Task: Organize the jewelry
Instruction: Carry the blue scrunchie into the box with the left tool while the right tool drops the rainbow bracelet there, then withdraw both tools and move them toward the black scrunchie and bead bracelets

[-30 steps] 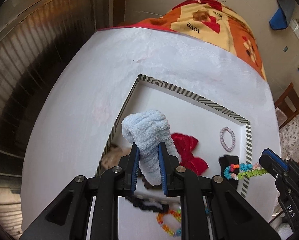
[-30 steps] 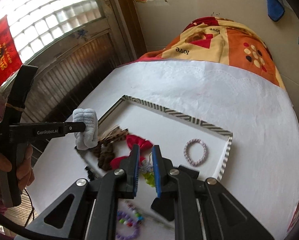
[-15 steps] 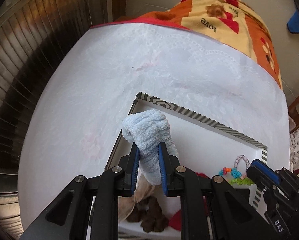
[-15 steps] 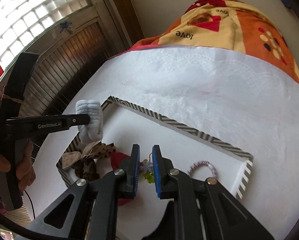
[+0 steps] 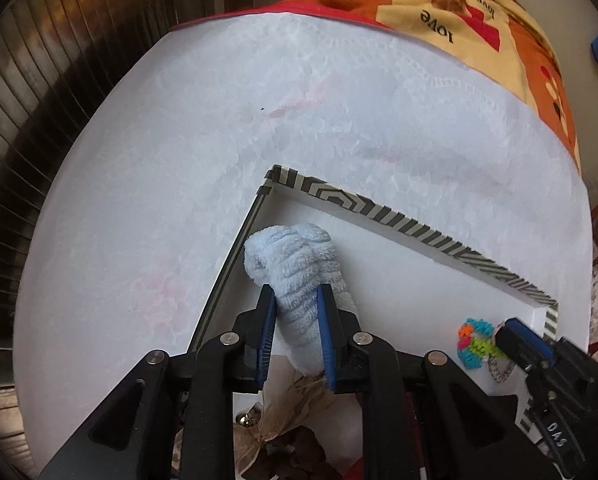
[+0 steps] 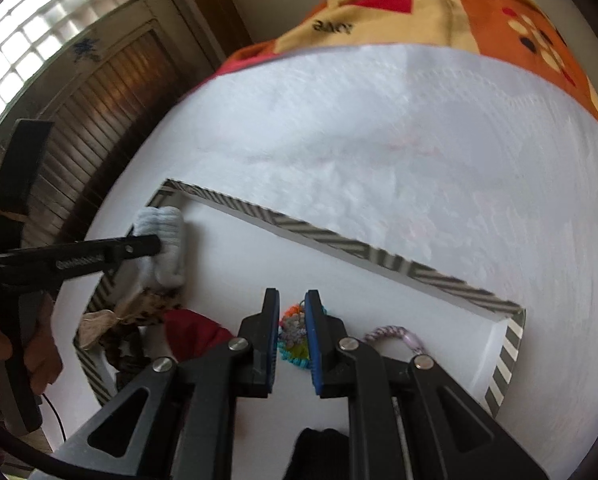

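Left wrist view shows the left gripper [image 5: 296, 334] clamped on a fluffy pale blue scrunchie [image 5: 299, 268], held over the near left corner of a white tray [image 5: 399, 220] with a striped black-and-white rim. Below those fingers lie a tan bow [image 5: 299, 404] and a dark brown scrunchie [image 5: 299, 452] in the tray. Right wrist view has the right gripper [image 6: 292, 340] pinching a colourful beaded bracelet [image 6: 293, 334] above the tray floor, with a red bow [image 6: 195, 332] to its left and a pink-and-white hair tie [image 6: 395, 336] to its right. Farther off, the white tablecloth [image 6: 379, 120] gives way to an orange patterned blanket [image 6: 439, 4].
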A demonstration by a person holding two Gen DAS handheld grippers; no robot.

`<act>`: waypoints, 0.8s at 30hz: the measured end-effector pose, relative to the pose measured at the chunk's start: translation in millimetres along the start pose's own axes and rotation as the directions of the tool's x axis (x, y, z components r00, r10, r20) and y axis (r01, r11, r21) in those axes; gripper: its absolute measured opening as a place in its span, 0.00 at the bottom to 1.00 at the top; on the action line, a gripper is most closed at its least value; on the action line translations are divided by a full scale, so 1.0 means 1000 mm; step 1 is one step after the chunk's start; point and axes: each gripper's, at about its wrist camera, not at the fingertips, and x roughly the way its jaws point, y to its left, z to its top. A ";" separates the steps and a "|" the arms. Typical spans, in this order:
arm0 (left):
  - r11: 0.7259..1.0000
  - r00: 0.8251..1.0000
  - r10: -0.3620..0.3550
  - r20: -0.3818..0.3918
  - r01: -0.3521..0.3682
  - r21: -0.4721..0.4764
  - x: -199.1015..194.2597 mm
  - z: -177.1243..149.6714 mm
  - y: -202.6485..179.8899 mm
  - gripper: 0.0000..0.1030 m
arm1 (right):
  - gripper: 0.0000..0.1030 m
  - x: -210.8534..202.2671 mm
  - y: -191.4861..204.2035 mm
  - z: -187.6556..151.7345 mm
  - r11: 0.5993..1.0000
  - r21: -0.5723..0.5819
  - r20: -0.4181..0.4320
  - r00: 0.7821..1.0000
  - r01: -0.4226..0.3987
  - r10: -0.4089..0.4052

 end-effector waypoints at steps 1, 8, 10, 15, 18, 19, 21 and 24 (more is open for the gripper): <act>1.000 1.000 -0.012 0.004 0.012 0.000 -0.001 0.000 0.001 0.18 | 0.13 0.000 -0.001 -0.002 1.000 0.005 0.000 1.000 0.001 -0.001; 0.998 0.998 -0.056 0.005 0.056 0.011 -0.013 -0.009 0.007 0.35 | 0.48 -0.019 0.001 -0.014 0.997 0.055 0.025 0.998 -0.054 0.053; 0.998 0.998 -0.056 0.028 0.055 0.019 -0.024 -0.013 0.009 0.36 | 0.48 -0.027 0.006 -0.020 0.997 0.045 0.030 0.998 -0.057 0.056; 0.998 0.993 -0.063 0.100 0.060 0.035 -0.057 -0.027 0.016 0.37 | 0.50 -0.047 0.014 -0.034 0.995 0.053 0.043 0.996 -0.081 0.079; 0.997 0.989 -0.051 0.140 0.043 0.057 -0.072 -0.035 0.018 0.38 | 0.50 -0.061 0.020 -0.043 0.996 0.046 0.058 0.995 -0.082 0.079; 0.997 0.987 -0.048 0.152 0.038 0.063 -0.077 -0.039 0.018 0.38 | 0.51 -0.066 0.023 -0.046 0.996 0.043 0.062 0.995 -0.080 0.077; 0.997 0.984 -0.051 0.169 0.040 0.071 -0.087 -0.049 0.021 0.38 | 0.53 -0.074 0.028 -0.052 0.996 0.038 0.067 0.995 -0.077 0.074; 0.996 0.983 -0.058 0.176 0.046 0.071 -0.099 -0.063 0.026 0.38 | 0.55 -0.085 0.037 -0.062 0.997 0.026 0.072 0.995 -0.067 0.065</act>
